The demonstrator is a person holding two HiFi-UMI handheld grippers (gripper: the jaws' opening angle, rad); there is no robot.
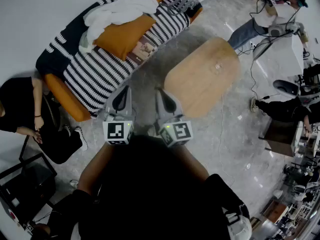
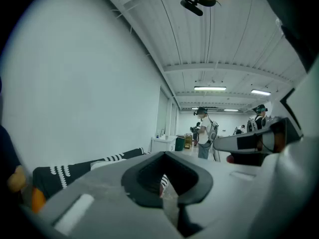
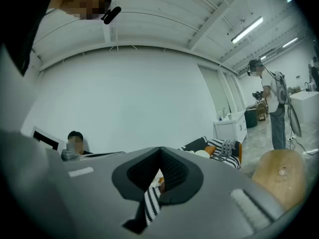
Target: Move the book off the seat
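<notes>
The book (image 1: 143, 48) lies flat at the front edge of the striped sofa seat (image 1: 95, 74), partly tucked under an orange cushion (image 1: 122, 35). Both grippers are held side by side over the floor, short of the sofa, and point toward it. My left gripper (image 1: 123, 90) has its jaws together and holds nothing. The right gripper (image 1: 161, 92) is shut and empty too. In the left gripper view the closed jaws (image 2: 166, 155) fill the lower frame, with a strip of sofa behind them. The right gripper view shows its closed jaws (image 3: 160, 149) in front of the striped cover.
A white blanket (image 1: 120, 10) is heaped on the sofa back. An oval wooden table (image 1: 205, 74) stands just right of the grippers. One person (image 1: 20, 109) sits at the sofa's left end. Others stand at the far right (image 1: 265, 19) among desks and cables.
</notes>
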